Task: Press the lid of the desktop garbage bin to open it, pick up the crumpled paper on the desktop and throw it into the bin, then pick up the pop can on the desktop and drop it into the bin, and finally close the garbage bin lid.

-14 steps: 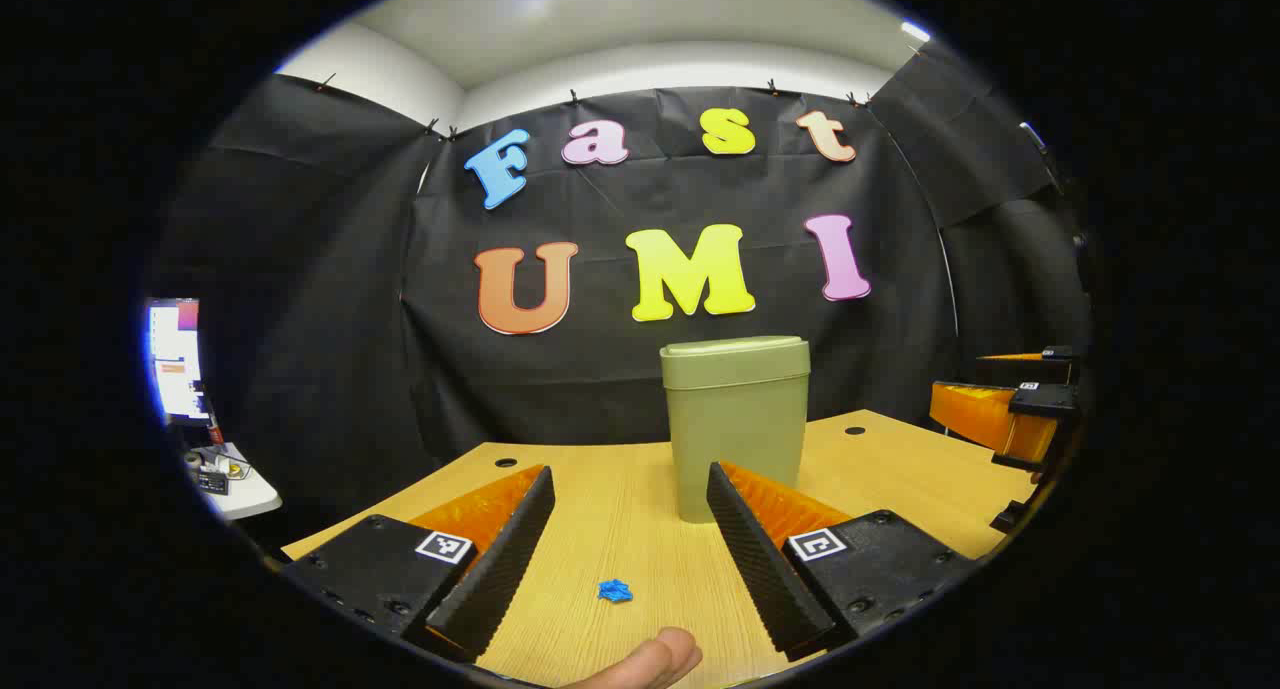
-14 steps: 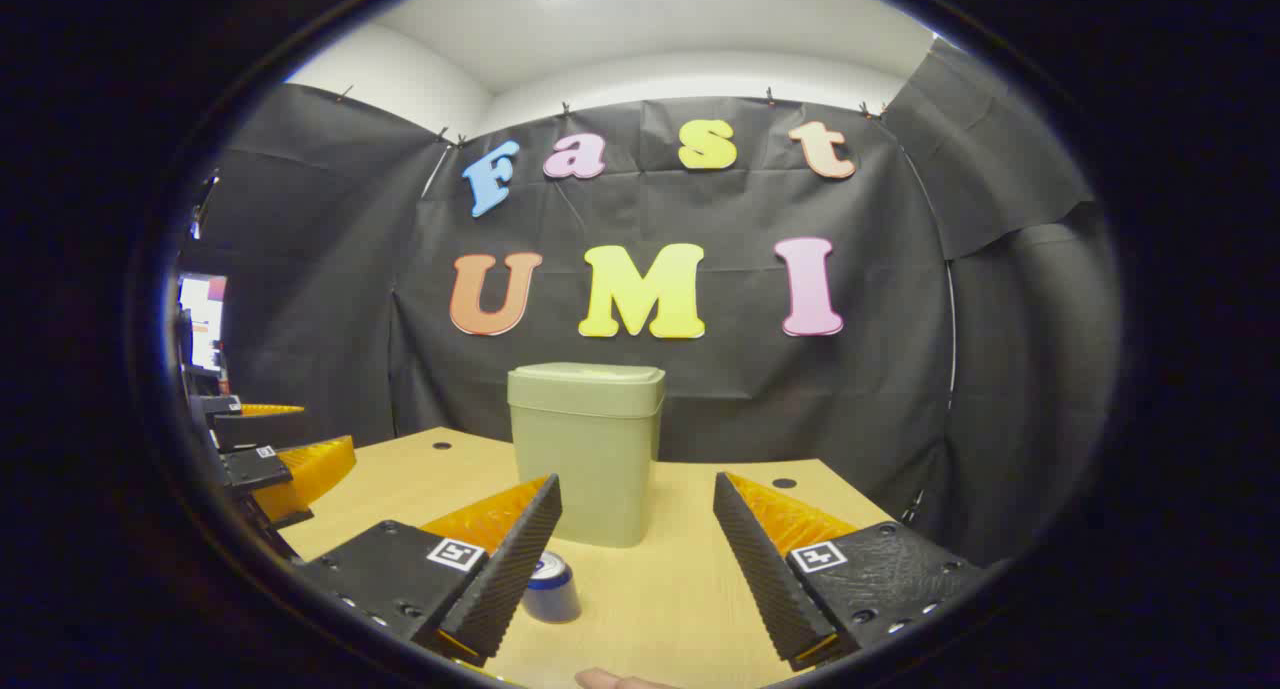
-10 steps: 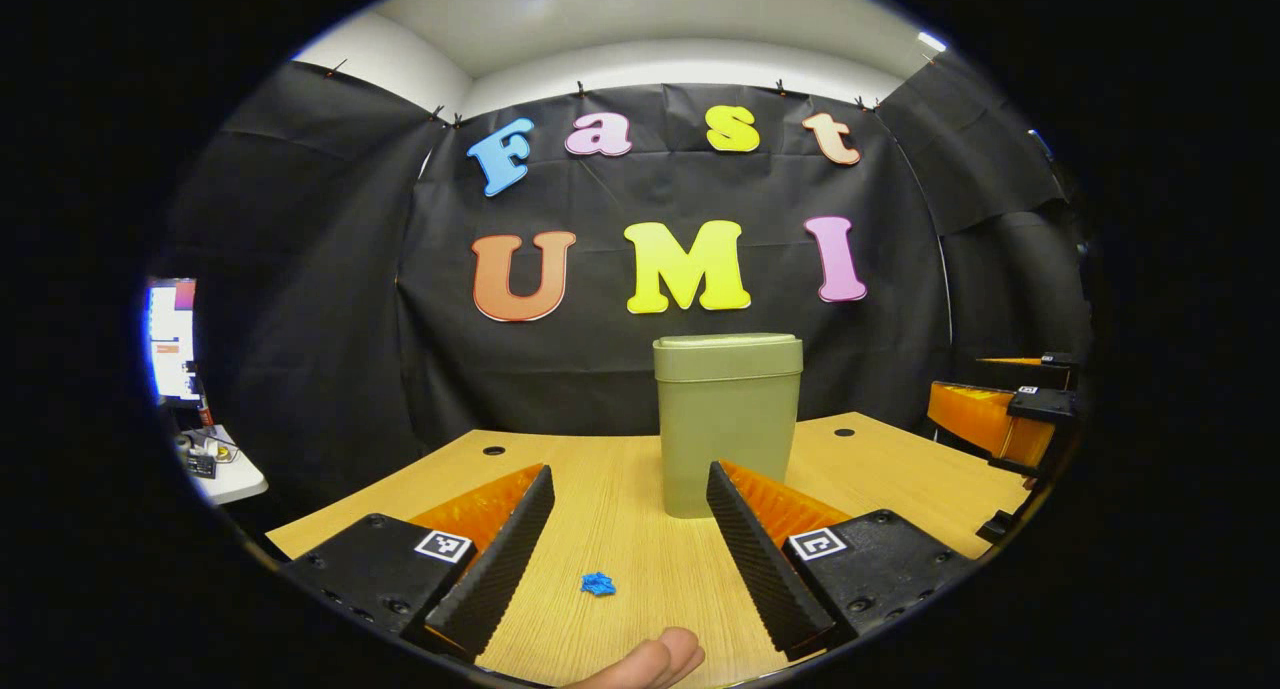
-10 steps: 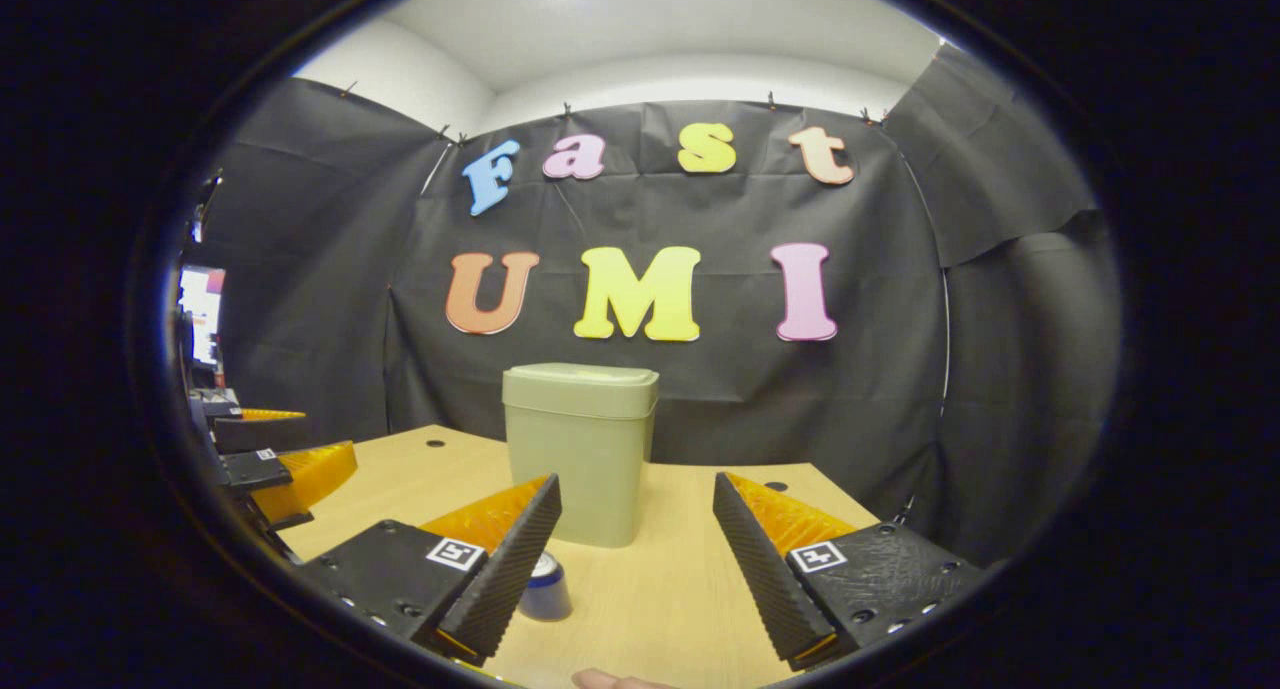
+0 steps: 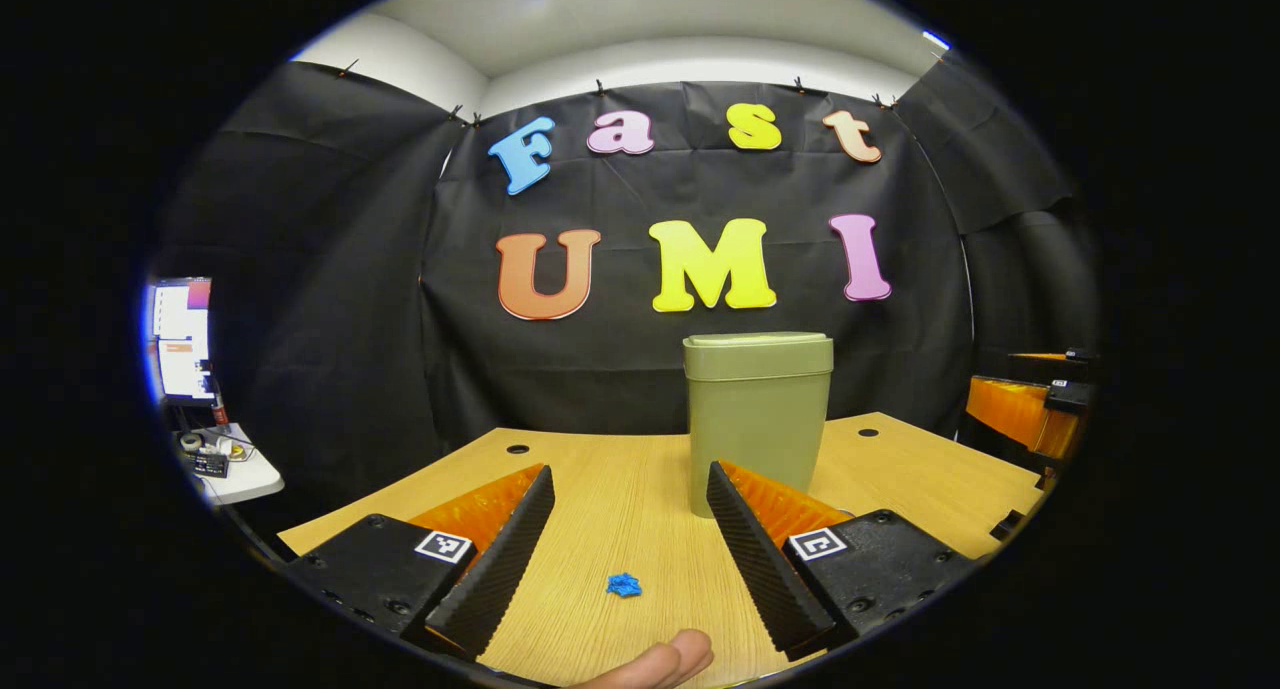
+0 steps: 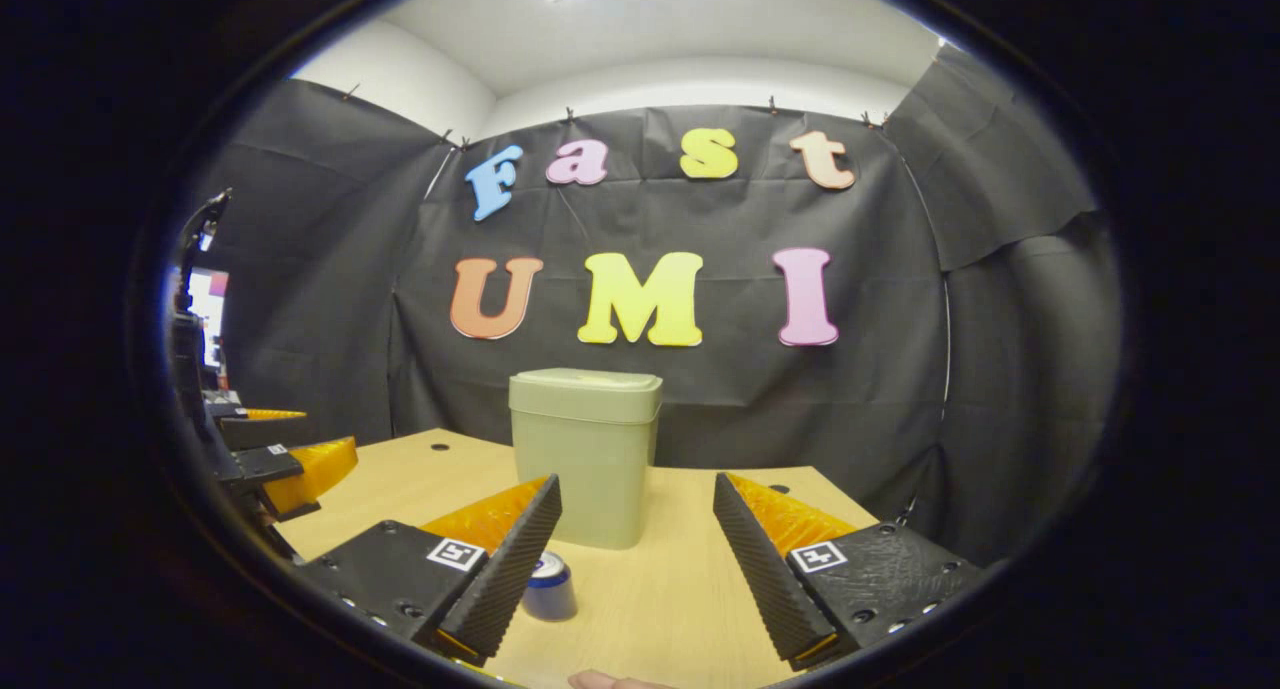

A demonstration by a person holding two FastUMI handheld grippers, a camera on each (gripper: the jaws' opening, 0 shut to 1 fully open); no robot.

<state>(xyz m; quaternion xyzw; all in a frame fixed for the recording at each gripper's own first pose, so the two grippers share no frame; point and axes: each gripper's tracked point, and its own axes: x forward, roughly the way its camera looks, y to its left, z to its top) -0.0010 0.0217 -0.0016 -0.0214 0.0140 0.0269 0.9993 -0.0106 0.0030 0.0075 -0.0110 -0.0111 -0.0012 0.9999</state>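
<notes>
Both the left claw and the right claw gape wide, holding nothing. The lidded bin stands upright on the tabletop, crumpled paper and pop can nearer.

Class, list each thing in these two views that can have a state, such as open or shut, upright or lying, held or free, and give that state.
Garbage bin: upright on the desk, lid shut.
Crumpled paper: lying free on the desk, crumpled.
Pop can: on the desk, untouched, partly hidden behind a finger.
Left gripper: open, holding nothing.
Right gripper: open, holding nothing.
Monitor: switched on.
</notes>
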